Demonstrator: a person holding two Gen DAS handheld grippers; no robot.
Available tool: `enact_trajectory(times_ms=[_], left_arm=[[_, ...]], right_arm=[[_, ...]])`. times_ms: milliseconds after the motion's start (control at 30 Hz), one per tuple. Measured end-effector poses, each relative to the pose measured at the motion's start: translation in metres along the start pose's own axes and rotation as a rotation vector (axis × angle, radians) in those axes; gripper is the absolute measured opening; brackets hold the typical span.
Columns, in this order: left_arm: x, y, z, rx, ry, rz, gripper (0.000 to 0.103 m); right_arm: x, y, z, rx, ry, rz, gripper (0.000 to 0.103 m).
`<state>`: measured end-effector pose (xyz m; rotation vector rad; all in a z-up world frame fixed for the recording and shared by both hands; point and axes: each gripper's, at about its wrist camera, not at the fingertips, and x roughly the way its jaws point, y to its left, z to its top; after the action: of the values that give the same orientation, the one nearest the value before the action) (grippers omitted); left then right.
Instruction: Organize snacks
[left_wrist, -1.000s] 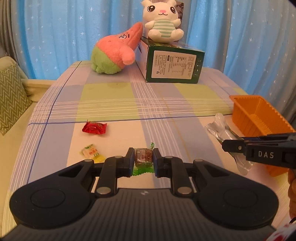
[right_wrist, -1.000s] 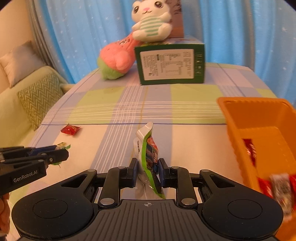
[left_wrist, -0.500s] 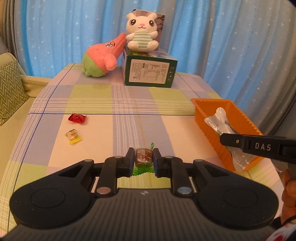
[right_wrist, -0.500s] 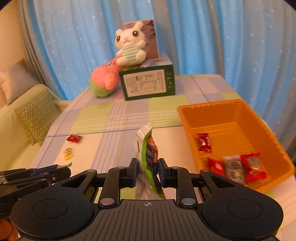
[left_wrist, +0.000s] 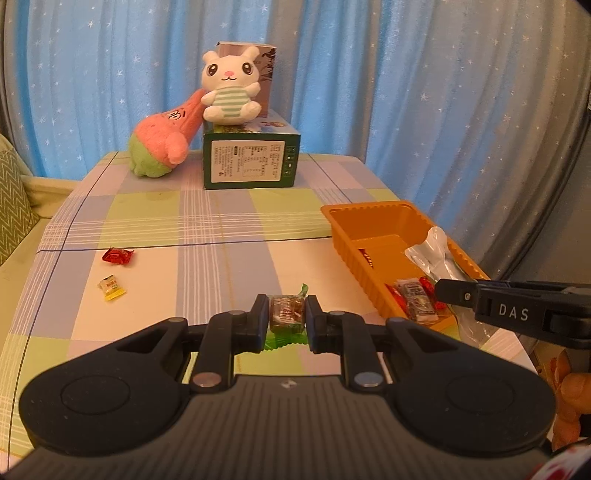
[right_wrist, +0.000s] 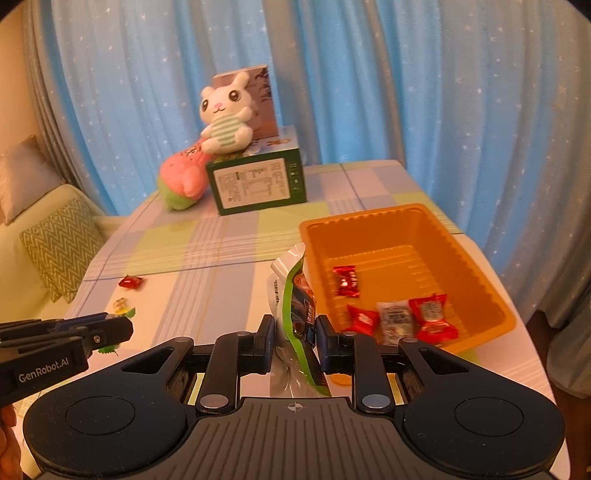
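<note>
My left gripper (left_wrist: 283, 314) is shut on a green-wrapped candy (left_wrist: 286, 314), held above the checked tablecloth. My right gripper (right_wrist: 294, 328) is shut on a green and silver snack packet (right_wrist: 293, 295), held upright beside the near left corner of the orange tray (right_wrist: 476, 266). The tray holds several red and silver wrapped snacks (right_wrist: 430, 317). In the left wrist view the tray (left_wrist: 347, 236) is at the right, with the right gripper's fingers (left_wrist: 458, 293) and packet (left_wrist: 434, 251) over it. A red candy (left_wrist: 117, 255) and a yellow candy (left_wrist: 110, 288) lie on the cloth at left.
A green box (left_wrist: 251, 160) with a white bunny plush (left_wrist: 229, 88) on top and a pink and green plush (left_wrist: 162, 144) stand at the table's far end. Blue curtains hang behind. A sofa with a zigzag cushion (right_wrist: 55, 240) is at the left.
Both grippers have risen and drawn back with their snacks still held. The right gripper and its packet have shifted toward the orange tray, so more of the tray and its contents show.
</note>
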<state>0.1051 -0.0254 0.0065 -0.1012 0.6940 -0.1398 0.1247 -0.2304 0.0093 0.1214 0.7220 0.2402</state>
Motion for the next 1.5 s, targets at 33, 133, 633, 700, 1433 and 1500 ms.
enact_trajectory(times_ms=[33, 133, 633, 700, 1433, 1500], left_arm=[[0.0, -0.003, 0.0, 0.004, 0.0, -0.003, 0.018], [-0.001, -0.013, 0.001, 0.02, 0.002, -0.014, 0.018], [0.002, -0.047, 0.007, 0.065, 0.003, -0.062, 0.018], [0.004, -0.051, 0.007, 0.069, 0.006, -0.068, 0.018], [0.041, -0.093, 0.021, 0.114, 0.023, -0.149, 0.018], [0.046, -0.096, 0.024, 0.119, 0.024, -0.156, 0.018]], right_arm=[[-0.002, -0.002, 0.0, 0.002, -0.003, -0.004, 0.024], [-0.009, -0.009, -0.001, 0.013, -0.01, -0.014, 0.024], [-0.027, -0.044, -0.004, 0.05, -0.029, -0.07, 0.024], [-0.028, -0.049, -0.004, 0.056, -0.031, -0.077, 0.024], [-0.02, -0.095, -0.002, 0.091, -0.022, -0.139, 0.024], [-0.018, -0.098, -0.002, 0.092, -0.02, -0.143, 0.024]])
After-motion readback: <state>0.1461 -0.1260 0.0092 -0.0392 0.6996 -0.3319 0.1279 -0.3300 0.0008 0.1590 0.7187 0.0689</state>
